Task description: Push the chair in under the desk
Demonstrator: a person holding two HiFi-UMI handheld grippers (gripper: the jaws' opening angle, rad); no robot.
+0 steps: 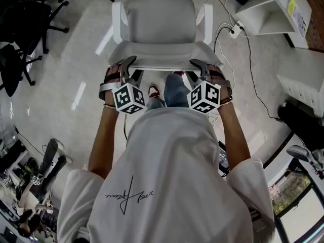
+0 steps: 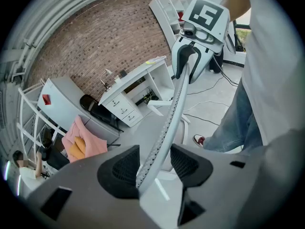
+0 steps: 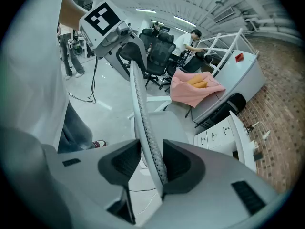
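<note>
**Nearest.** A person in a white shirt [image 1: 167, 186] stands behind the chair [image 1: 161, 19], forearms [image 1: 104, 135] stretched forward. A denim leg [image 1: 175, 89] and a red-and-white shoe [image 1: 154, 91] show between them.

**Grippers.** The left gripper [image 1: 128, 62] and the right gripper [image 1: 201, 64], each bearing a marker cube [image 1: 129, 97], point steeply down. They sit over the top rim of the backrest [image 1: 164, 64], one toward each end.
- Left jaws: wide and astride the rim. The rim runs close along one pad with clear space at the other, so there is no clamp.
- Right jaws: likewise wide. The rim lies against one pad [image 3: 178, 163] and stands off the other.

**Chair.** Beyond the rim, the pale grey seat with white armrests [image 1: 117, 22] faces away from the person. The chair stands on the open grey floor [image 1: 76, 59] and is under no table.

**Table.** The white table [image 1: 263, 9], fitted with drawers, stands well apart, ahead and to the person's right, by a brick wall [image 2: 95, 42]. A white power strip [image 1: 234, 31] and cables lie on the floor between chair and table.

**Farthest.** Black office chairs [image 1: 25, 14] stand to the person's left. The right gripper view also shows a pink cloth [image 3: 193, 87] past the chair.
</note>
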